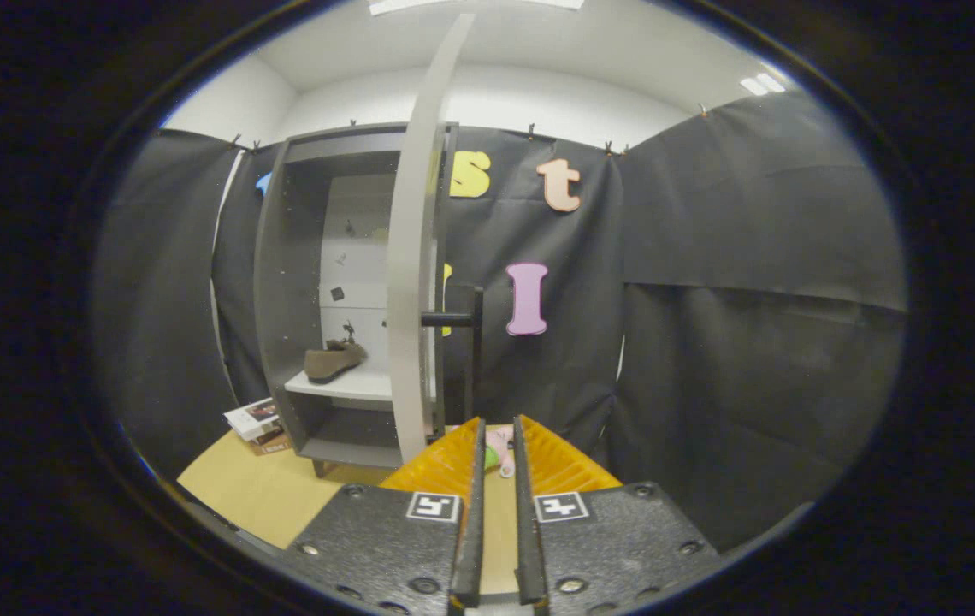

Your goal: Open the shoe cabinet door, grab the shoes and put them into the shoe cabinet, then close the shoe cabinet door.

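While the jaws sit nearly pressed together, empty — brown shoe [333,359] on cabinet [282,282] shelf, well beyond them.

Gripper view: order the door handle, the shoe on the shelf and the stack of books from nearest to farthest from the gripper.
The gripper has its fingers nearly closed, holding nothing.
1. Door handle: just beyond the fingertips, on the open door's edge.
2. Shoe: inside the cabinet, on the shelf, left of the door.
3. Stack of books: on the floor left of the cabinet; its depth against the shoe is too close to call.
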Demonstrator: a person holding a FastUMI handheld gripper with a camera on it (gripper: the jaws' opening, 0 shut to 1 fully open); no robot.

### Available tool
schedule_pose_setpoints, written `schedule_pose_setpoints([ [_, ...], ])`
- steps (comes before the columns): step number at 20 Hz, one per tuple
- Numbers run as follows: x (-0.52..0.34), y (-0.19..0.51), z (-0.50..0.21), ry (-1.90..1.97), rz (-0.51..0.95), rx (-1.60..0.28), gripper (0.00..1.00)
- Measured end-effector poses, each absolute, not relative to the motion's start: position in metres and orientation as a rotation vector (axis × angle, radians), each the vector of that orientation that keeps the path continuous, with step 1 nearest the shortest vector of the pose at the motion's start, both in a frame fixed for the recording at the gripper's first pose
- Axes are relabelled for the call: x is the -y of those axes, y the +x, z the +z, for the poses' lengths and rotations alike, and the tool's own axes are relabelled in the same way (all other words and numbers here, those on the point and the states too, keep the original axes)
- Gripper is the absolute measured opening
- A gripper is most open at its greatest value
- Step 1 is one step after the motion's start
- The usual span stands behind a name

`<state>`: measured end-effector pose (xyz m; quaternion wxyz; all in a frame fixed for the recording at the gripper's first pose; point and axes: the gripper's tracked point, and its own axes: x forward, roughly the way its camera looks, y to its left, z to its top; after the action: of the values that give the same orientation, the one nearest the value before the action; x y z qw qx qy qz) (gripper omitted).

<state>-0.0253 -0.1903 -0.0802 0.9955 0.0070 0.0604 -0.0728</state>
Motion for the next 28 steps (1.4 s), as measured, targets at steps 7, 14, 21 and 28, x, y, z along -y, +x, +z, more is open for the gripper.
schedule_pose_setpoints([
  [7, 0.102, -0.051, -0.149, 0.015, -0.066, -0.188, 0.83],
  [14, -0.004, -0.004, -0.294, 0.062, 0.009, -0.365, 0.96],
  [21, -0.081, 0.058, -0.432, 0.067, 0.116, -0.595, 0.96],
  [28, -0.091, 0.122, -0.490, 0.117, 0.111, -0.711, 0.95],
])
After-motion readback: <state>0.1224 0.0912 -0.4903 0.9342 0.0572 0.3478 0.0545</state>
